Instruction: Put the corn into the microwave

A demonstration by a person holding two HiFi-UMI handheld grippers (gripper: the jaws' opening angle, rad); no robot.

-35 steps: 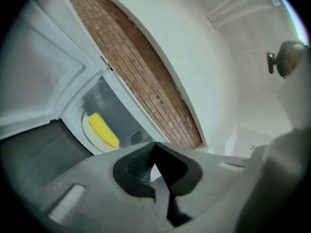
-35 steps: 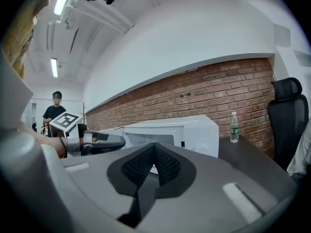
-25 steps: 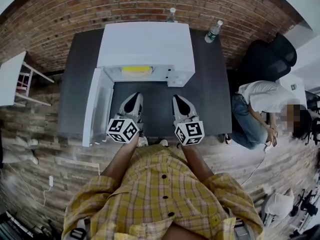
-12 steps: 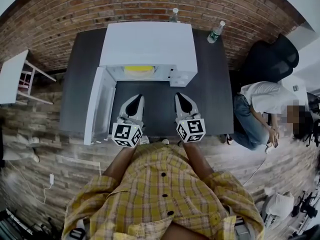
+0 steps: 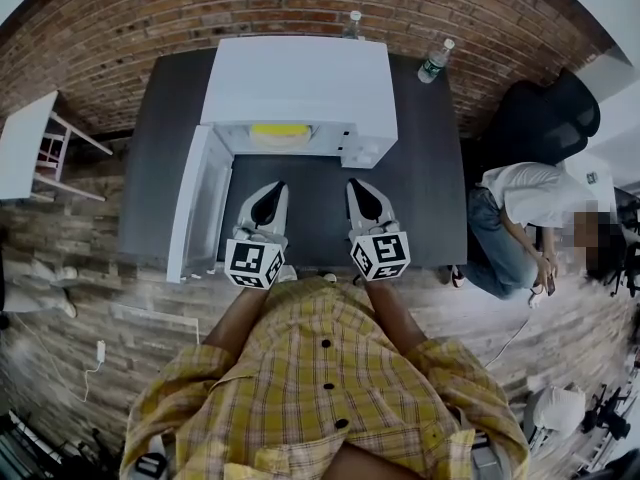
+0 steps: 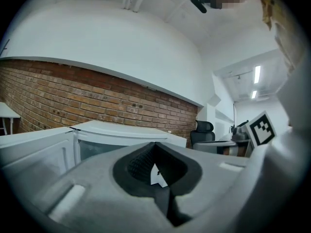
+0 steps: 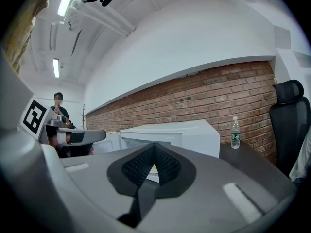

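The yellow corn (image 5: 272, 130) lies inside the white microwave (image 5: 300, 78), whose door (image 5: 195, 203) hangs open to the left. Both grippers hover over the dark table (image 5: 435, 198) in front of the opening, pointing at it. My left gripper (image 5: 274, 186) is shut with nothing in it, close to the open door. My right gripper (image 5: 357, 183) is shut and empty too, below the control panel side. In the left gripper view the shut jaws (image 6: 155, 145) face the microwave (image 6: 121, 135). The right gripper view shows its jaws (image 7: 154, 147) closed before the microwave (image 7: 180, 130).
Two water bottles (image 5: 352, 23) (image 5: 437, 58) stand behind the microwave near the brick wall. A person (image 5: 520, 208) sits at the right by a black chair (image 5: 545, 118). A white side table (image 5: 25, 148) stands at the left.
The left gripper has rolled about its own axis, so its marker cube shows at a different tilt. Both grippers stay in about the same place before the open microwave.
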